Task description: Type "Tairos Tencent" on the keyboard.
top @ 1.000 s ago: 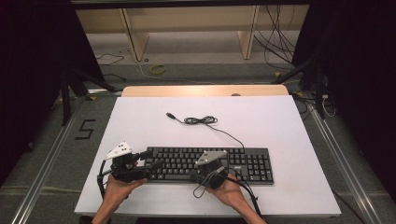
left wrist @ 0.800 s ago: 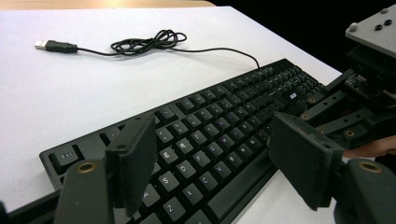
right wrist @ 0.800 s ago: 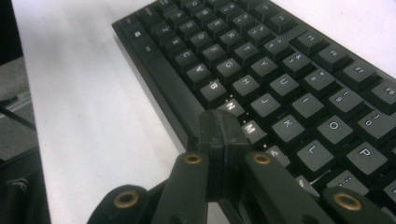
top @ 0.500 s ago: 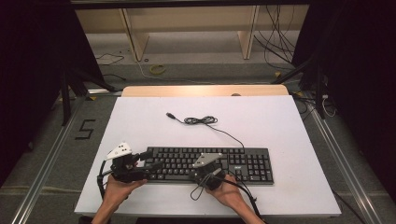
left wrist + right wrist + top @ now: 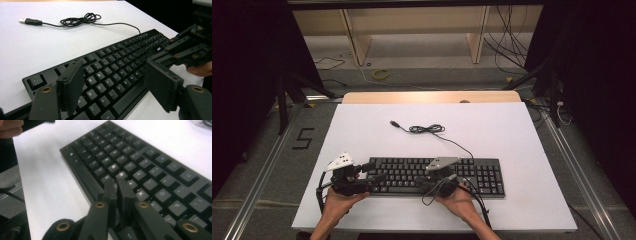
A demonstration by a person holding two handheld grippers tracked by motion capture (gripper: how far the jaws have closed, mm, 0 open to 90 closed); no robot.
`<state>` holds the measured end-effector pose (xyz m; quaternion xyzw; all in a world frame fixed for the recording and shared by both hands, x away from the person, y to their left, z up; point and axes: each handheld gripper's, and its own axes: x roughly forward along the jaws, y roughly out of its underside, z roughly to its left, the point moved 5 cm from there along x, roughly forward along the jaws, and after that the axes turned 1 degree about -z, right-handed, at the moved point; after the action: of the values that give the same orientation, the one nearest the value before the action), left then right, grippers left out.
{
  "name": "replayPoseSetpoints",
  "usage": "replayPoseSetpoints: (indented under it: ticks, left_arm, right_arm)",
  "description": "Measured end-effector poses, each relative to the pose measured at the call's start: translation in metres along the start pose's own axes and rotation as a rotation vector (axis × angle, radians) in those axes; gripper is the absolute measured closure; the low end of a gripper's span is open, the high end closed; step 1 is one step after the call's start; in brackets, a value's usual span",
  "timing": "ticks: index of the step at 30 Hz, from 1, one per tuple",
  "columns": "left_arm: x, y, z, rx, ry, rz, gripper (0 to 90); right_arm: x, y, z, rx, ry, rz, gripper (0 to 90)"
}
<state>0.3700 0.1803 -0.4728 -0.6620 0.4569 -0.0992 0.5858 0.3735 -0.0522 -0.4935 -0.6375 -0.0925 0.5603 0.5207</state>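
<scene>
The bench (image 5: 362,130) is seen unchanged since a second ago. The keyboard (image 5: 472,172) is laid near its front edge, long axis running left to right, unmoved. Left of the keyboard's middle, the left hand-held gripper (image 5: 115,87) is held wide open over the keys. The right hand-held gripper (image 5: 117,192), nearly closed on nothing, has just been opening slightly.

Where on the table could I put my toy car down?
Bare patches: the far white table behind the coiled cable, and right of the keyboard. It is crowded along the near edge, where both grippers sit at the keyboard.
</scene>
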Motion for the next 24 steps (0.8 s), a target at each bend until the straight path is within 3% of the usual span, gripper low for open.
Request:
replayPoseSetpoints:
  ticks: [12, 24]
  left_arm:
    - [0.001, 0.003, 0.003, -0.002, -0.011, 0.023, 31.5]
    - [0.002, 0.008, 0.007, -0.015, -0.024, 0.048, 31.4]
  right_arm:
    - [-0.007, -0.005, -0.011, 0.029, 0.017, -0.024, 75.4]
    - [-0.006, -0.007, -0.022, 0.067, 0.021, -0.031, 55.9]
